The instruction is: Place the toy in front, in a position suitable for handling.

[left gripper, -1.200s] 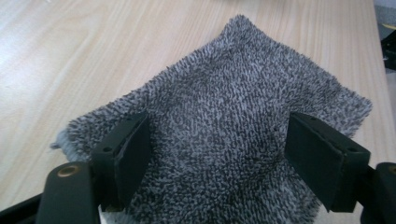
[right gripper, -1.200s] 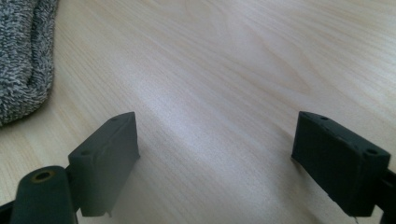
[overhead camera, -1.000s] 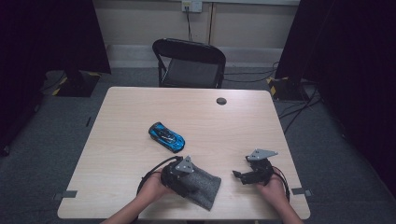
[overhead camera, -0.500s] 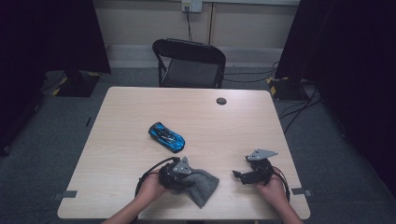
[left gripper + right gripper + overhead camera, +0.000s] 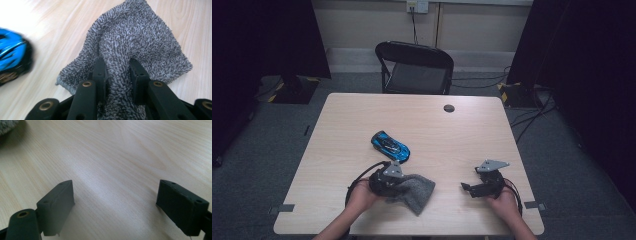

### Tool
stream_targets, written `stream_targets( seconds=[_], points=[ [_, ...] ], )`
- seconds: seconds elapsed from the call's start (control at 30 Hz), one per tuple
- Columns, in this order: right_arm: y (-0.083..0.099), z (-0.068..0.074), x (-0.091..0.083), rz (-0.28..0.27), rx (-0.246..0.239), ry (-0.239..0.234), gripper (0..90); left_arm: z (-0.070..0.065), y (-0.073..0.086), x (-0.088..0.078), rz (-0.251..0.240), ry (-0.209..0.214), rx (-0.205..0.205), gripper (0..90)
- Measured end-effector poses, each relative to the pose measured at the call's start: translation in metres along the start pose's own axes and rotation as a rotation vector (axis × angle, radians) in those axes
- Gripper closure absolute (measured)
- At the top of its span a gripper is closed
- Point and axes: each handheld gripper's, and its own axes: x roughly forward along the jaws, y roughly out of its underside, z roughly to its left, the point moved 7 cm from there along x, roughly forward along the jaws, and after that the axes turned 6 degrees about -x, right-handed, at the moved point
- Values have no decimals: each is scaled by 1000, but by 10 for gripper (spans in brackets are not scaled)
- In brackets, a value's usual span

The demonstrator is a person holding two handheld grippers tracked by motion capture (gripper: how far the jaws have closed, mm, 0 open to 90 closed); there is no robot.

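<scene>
The grey cloth lies at the near edge of the table, on the person's left, just in front of the blue toy car and apart from it. The left gripper has just been closing and now pinches a bunched fold of the cloth; in the left gripper view the terry pile swells up between the two pads and the rest drapes flat onto the wood. The right gripper rests on the table well to the right, its jaws spread wide over bare wood with nothing between them.

Assessment: the cloth is light, soft and limp. It will sag and trail from any single hold, and it cannot break. The looped pile gives good friction, so slipping is unlikely once a thick fold is caught. A gathered ridge or a corner is the soundest place to grip; a flat single layer would be hard to catch against the table.
</scene>
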Motion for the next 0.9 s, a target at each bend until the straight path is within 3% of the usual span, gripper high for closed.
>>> stream_targets(
  seconds=[0.17, 0.33, 0.37, 0.57, 0.7, 0.9],
  points=[
    [0, 0, 0, 0, 0, 0, 139, 15, 18, -21, 17, -18, -33, 703],
    [0, 0, 0, 0, 0, 0, 139, 38, 34, -40, -15, -55, -99, 698],
    [0, 0, 0, 0, -1, 0, 138, 47, 39, -45, -17, -81, -98, 697],
    [0, 0, 0, 0, 0, 0, 139, 66, 55, -53, -23, -94, -150, 692],
    [0, 0, 0, 0, -1, 0, 139, 68, 60, -51, -8, -83, -150, 689],
    [0, 0, 0, 0, -1, 0, 138, 65, 63, -50, 17, -65, -103, 686]
  ],
)
